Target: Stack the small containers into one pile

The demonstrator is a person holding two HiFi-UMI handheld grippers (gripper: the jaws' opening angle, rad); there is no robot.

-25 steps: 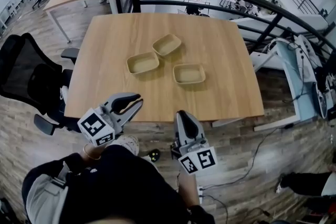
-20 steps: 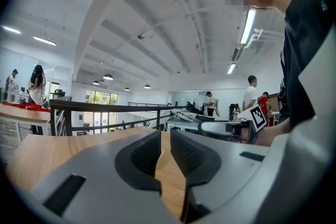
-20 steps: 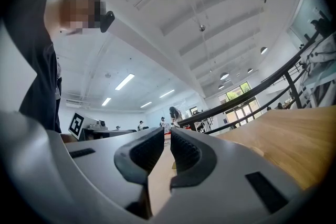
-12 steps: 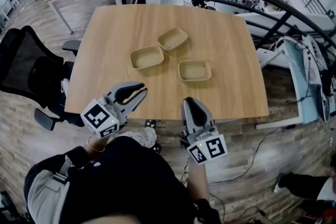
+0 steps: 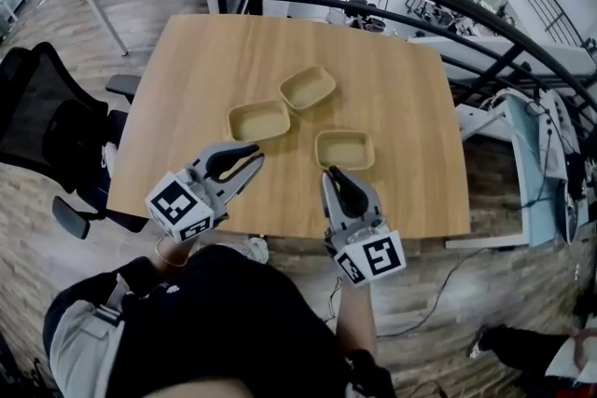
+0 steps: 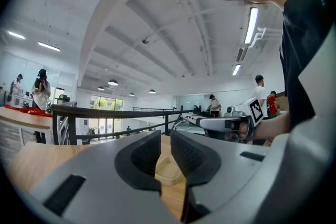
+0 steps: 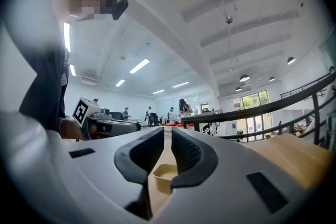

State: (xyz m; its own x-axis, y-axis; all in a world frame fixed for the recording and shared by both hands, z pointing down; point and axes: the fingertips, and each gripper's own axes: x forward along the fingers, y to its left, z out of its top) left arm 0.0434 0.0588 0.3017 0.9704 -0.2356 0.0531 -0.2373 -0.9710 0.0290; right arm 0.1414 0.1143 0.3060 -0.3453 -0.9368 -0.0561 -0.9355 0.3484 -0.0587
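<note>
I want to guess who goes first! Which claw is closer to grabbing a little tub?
Probably the right claw: the front container sits just ahead, lined up between its jaws. The left claw looks farther from the left container. Both are shut.

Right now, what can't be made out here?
- Left gripper view: the left tongs cover all but a sliver of a container; which one is unclear.
- Right gripper view: the right tongs cut off the near container's sides; the others don't show.
- Head view: too small to tell if the left container and back container touch.
</note>
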